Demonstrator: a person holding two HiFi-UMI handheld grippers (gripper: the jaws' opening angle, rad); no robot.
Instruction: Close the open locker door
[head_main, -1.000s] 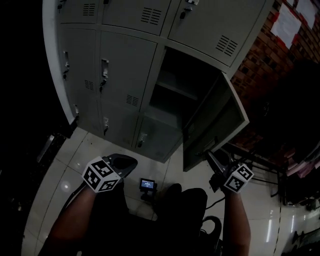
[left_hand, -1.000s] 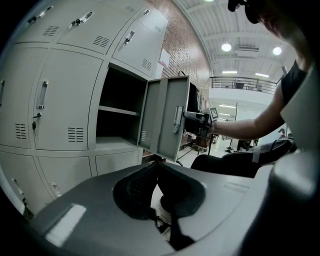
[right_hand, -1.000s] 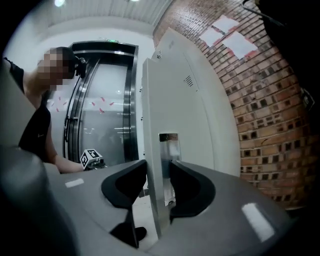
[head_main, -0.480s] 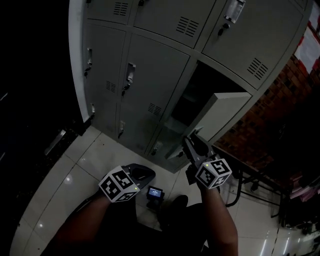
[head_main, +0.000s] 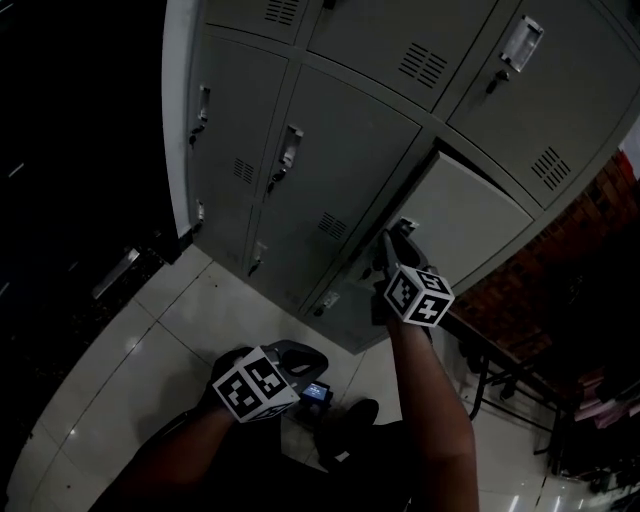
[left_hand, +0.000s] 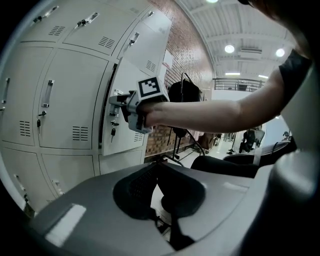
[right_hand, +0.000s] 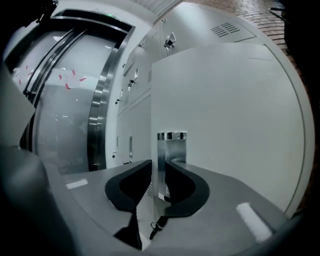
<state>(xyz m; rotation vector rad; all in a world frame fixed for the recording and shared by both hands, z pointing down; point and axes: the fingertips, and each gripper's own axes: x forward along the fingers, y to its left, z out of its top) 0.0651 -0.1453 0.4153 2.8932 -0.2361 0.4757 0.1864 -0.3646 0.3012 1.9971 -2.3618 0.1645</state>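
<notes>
The grey locker door (head_main: 470, 215) stands almost flush with the cabinet (head_main: 330, 150), with only a narrow dark gap left along its latch edge. My right gripper (head_main: 393, 240) is at that edge, by the chrome handle plate (right_hand: 172, 150). Its jaws are closing, with the plate's edge between them (right_hand: 158, 167) and a thin gap still showing on the left side. A key (right_hand: 156, 225) hangs below the handle. My left gripper (head_main: 308, 355) hangs low over the floor, away from the lockers, its tips together and nothing in them (left_hand: 157, 167).
Closed lockers fill the cabinet to the left and above. A small device (head_main: 318, 392) lies on the tiled floor by a shoe (head_main: 355, 410). A brick wall (head_main: 520, 290) and a metal stand (head_main: 500, 375) are to the right. Glass doors with a steel frame (right_hand: 100, 100) lie beyond.
The locker door has swung from wide open to nearly flush. My right gripper travelled with it, up and left toward the cabinet. The left gripper has dropped lower.
</notes>
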